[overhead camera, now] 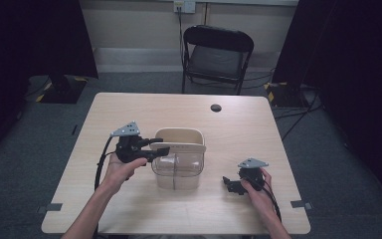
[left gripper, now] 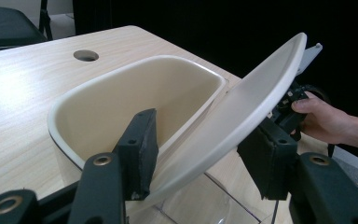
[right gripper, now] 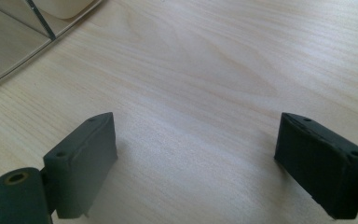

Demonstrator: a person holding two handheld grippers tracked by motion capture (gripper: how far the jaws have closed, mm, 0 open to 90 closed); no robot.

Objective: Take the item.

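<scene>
Lid (left gripper: 242, 112) of bin (overhead camera: 178, 164), frame centre | left gripper (overhead camera: 159, 148) clamps lid edge, tilted | right gripper (right gripper: 196, 163) wide, empty | risk: thin edge grip slips, lid drops shut

The table (overhead camera: 129, 114) was pale wood-grain laminate, smooth with a soft sheen. The bin (left gripper: 98, 100) had a cream plastic top, matt and smooth, over a clear glossy plastic body (overhead camera: 176, 172). Its lid (left gripper: 242, 107) was the same cream plastic, satin-smooth. The left gripper (left gripper: 200, 154) and right gripper (right gripper: 196, 163) were matt black plastic, with slightly rough, rubbery-looking pads (right gripper: 86, 154) and brass-coloured metal rivets. The chair (overhead camera: 216, 55) looked like black metal with a padded seat.
</scene>
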